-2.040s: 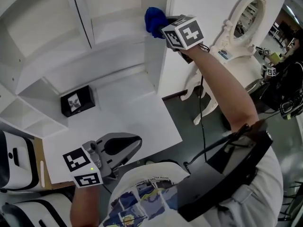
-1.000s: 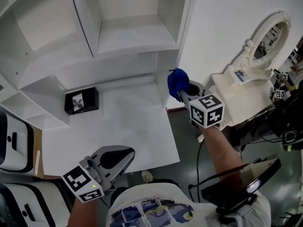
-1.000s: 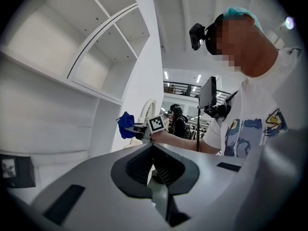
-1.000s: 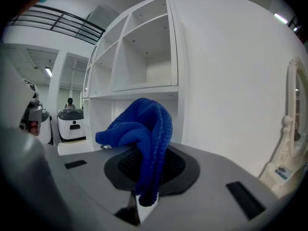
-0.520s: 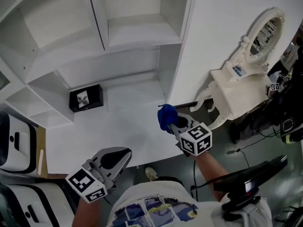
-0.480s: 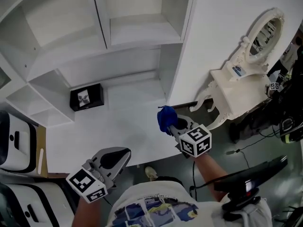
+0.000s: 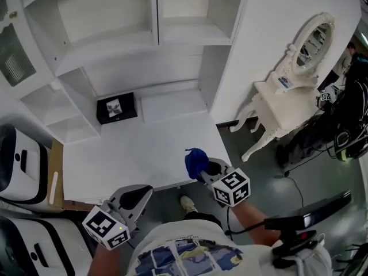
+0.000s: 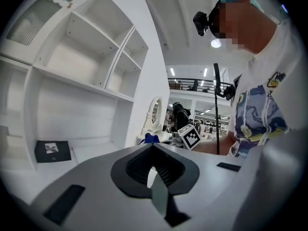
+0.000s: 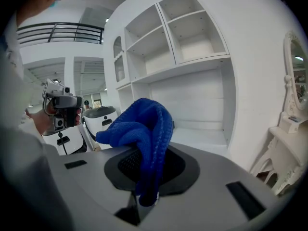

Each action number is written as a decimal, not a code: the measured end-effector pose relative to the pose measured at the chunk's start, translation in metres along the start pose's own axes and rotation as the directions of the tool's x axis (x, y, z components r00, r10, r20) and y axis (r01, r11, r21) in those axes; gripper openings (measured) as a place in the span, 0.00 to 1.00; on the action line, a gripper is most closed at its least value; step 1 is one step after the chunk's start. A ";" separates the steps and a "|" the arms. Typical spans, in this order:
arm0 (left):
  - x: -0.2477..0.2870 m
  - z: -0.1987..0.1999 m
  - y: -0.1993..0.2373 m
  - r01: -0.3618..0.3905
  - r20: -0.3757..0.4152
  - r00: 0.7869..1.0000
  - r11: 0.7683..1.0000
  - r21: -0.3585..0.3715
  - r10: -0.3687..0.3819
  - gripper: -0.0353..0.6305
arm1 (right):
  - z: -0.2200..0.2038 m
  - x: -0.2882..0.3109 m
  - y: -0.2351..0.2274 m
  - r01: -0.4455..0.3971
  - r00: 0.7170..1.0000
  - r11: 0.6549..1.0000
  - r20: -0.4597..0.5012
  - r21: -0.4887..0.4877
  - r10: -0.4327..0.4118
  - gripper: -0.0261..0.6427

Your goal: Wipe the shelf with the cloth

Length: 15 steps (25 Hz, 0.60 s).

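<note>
My right gripper [image 7: 202, 167] is shut on a bunched blue cloth [image 7: 195, 160], held just off the front edge of the white counter [image 7: 144, 148] below the white shelf unit [image 7: 172, 33]. In the right gripper view the cloth [image 9: 142, 124] bulges up out of the jaws and hides the tips, with the shelf compartments [image 9: 192, 32] far behind it. My left gripper [image 7: 135, 196] hangs low at the front left, away from the counter, shut with nothing in it. In the left gripper view its jaws meet, and the cloth [image 8: 150, 138] shows small beyond them.
A small black box [image 7: 117, 108] stands at the back left of the counter. A white ornate vanity with an oval mirror [image 7: 299, 62] is on the right, with dark equipment and cables [image 7: 345, 125] beyond it. White machines [image 7: 17, 160] stand at the left.
My right gripper has come down with the cloth from the upper shelf to the counter's front edge. The left gripper has stayed low and shut. The head view has pulled back.
</note>
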<state>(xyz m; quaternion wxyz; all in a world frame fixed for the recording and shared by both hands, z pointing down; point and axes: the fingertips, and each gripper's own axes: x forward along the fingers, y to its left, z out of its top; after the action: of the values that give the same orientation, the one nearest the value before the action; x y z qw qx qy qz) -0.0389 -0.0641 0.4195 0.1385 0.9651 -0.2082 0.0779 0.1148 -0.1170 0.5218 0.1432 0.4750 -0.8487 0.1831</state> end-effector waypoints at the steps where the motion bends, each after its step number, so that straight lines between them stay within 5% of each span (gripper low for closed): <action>1: -0.011 -0.005 -0.003 -0.002 -0.002 1.000 1.000 0.002 0.002 0.07 | -0.004 -0.004 0.011 0.002 1.000 1.000 0.000 -0.001 -0.002 0.14; 15: -0.106 -0.061 -0.044 -0.022 -0.014 1.000 1.000 0.017 0.022 0.07 | -0.046 -0.049 0.131 0.001 1.000 0.998 0.010 -0.057 0.000 0.14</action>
<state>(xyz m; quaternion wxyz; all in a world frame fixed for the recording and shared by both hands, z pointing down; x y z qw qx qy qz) -0.1215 0.0334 0.4449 0.1311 0.9633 -0.2172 0.0880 0.0299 0.0036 0.5200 0.1528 0.4717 -0.8542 0.1563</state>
